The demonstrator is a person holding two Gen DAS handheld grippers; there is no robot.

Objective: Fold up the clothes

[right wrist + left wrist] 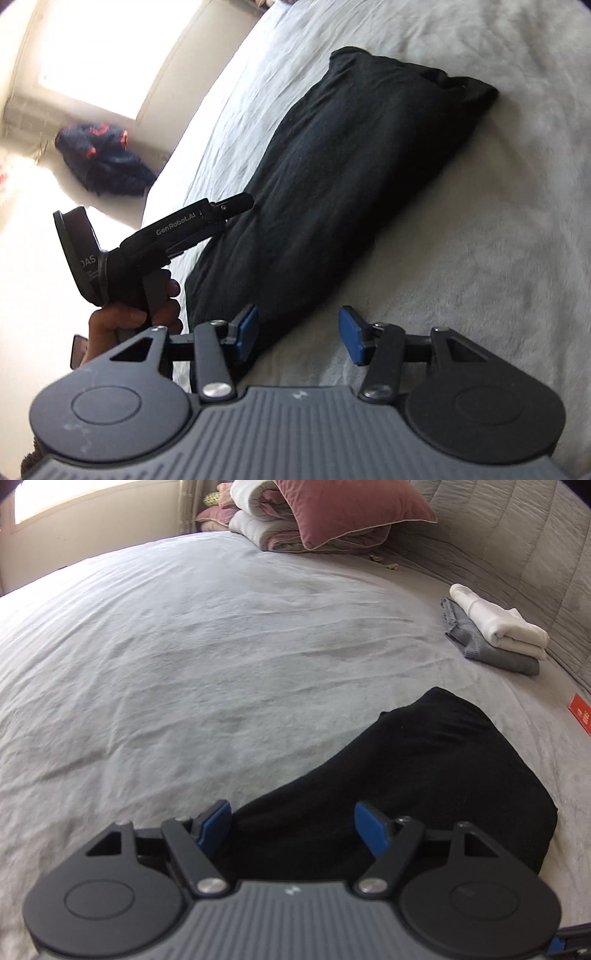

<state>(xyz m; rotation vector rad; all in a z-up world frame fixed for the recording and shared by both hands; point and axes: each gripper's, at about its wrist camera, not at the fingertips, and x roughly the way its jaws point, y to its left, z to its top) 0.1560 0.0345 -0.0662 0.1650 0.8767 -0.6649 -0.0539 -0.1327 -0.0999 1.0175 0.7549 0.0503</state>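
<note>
A black garment point(424, 757), folded into a long band, lies on the grey bed sheet point(184, 646). My left gripper point(291, 808) hovers over its near end, jaws wide apart, with the cloth below and between the blue pads but not pinched. In the right wrist view the same black garment point(351, 147) stretches away across the bed. My right gripper point(298, 314) is open at its near corner, the left pad against the cloth's edge and the right pad over bare sheet. The left gripper point(243, 201), held by a hand point(118, 321), points at the garment's left edge.
A folded white garment point(495, 622) rests on a folded grey one point(491, 653) at the bed's far right. Pink pillows and a rolled duvet point(343, 509) sit at the back, by a quilted grey cover point(535, 535). An orange card point(581, 718) lies at the right edge. Dark blue clothing point(103, 158) lies on the floor.
</note>
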